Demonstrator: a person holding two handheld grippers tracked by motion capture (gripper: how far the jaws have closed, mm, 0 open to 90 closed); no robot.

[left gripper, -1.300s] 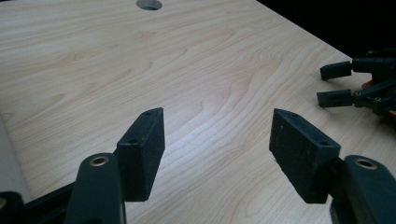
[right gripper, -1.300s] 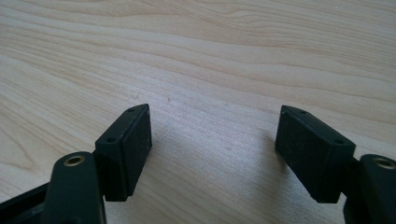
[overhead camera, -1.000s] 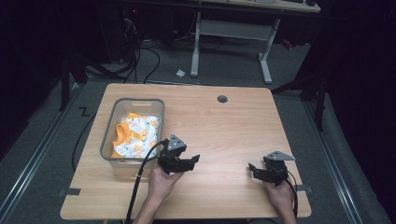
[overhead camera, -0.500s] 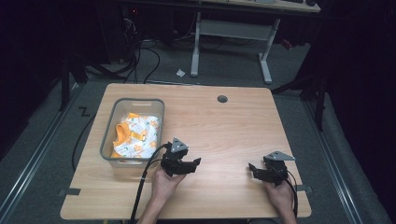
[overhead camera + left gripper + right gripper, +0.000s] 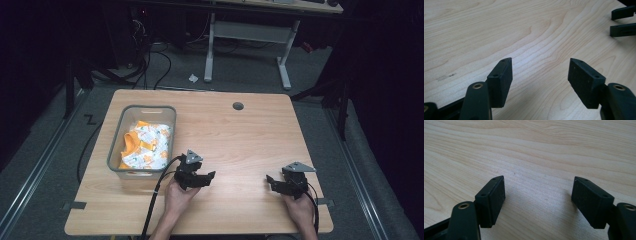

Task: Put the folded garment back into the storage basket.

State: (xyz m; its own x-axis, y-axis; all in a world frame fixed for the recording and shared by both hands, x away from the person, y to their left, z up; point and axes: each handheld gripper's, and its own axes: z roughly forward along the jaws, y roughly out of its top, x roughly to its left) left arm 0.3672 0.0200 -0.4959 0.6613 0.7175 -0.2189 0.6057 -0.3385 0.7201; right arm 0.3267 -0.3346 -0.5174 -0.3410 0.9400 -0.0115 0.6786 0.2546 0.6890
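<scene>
A clear plastic bin (image 5: 120, 165) stands on the left part of the wooden table (image 5: 235, 135) and holds a crumpled white and orange patterned cloth (image 5: 144, 145). My left gripper (image 5: 209, 175) rests low over the table just right of the bin's near corner, open, with nothing between its jaws. In the left gripper view its gripper (image 5: 540, 68) points across bare wood toward the other gripper's fingertips (image 5: 622, 21). My right gripper (image 5: 270, 180) sits near the front right of the table, also open and empty; the right gripper view shows that gripper (image 5: 539, 186) over bare wood.
A small round cable hole (image 5: 238, 106) lies near the table's far edge. A black cable (image 5: 155, 200) trails from the left gripper off the front edge. Beyond the table stands another desk's white frame (image 5: 247, 35) on a dark floor with cables.
My left gripper has slid a little to the right, away from the bin. The right gripper has stayed in place.
</scene>
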